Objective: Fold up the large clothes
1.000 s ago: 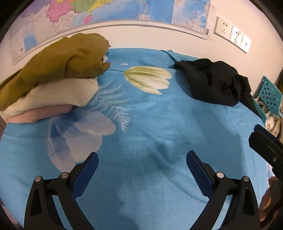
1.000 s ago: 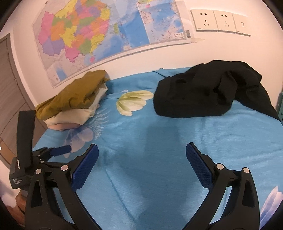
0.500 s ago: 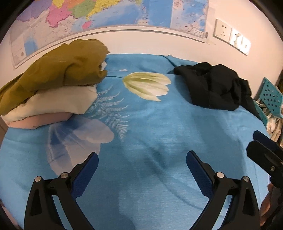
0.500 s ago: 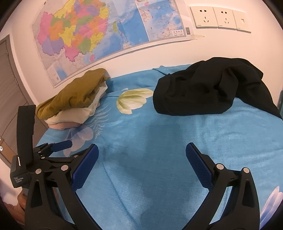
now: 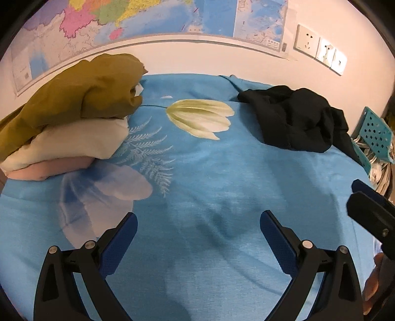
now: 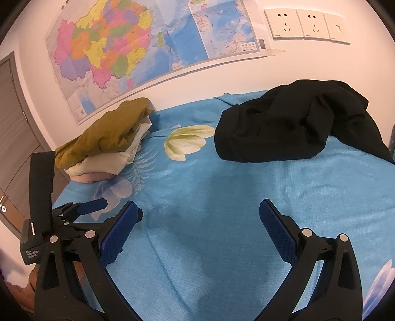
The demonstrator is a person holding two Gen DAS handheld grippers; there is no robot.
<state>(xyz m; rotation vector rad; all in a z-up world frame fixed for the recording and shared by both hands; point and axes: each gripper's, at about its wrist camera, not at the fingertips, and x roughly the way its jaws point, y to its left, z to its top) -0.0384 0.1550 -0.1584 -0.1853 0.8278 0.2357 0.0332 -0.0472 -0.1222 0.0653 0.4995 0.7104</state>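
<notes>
The left gripper [image 5: 197, 234] is held over the blue bed sheet [image 5: 222, 177] with its two blue-padded fingers [image 5: 118, 244] spread wide apart; nothing is gripped between them. The right gripper [image 6: 197, 232] is held likewise, fingers apart and empty, over the same sheet.

A crumpled black garment [image 5: 296, 121] is located ahead of the left gripper and to its right, at the far side of the bed near the wall. In the right wrist view the same black garment [image 6: 296, 123] lies ahead and slightly right of the right gripper, well apart from its fingers. No contact with either gripper is seen.

A stack of folded clothes [image 5: 66, 118] is positioned ahead and to the left of the left gripper: an olive piece on top, a cream piece beneath it, a pink piece at the bottom. A printed tulip [image 5: 200, 118] on the sheet lies between the stack and the black garment.

A teal perforated basket [image 5: 377, 135] is seen at the far right of the left wrist view, beside the bed edge. A map [image 6: 148, 44] and wall sockets [image 6: 306, 22] are mounted on the wall beyond the bed.
</notes>
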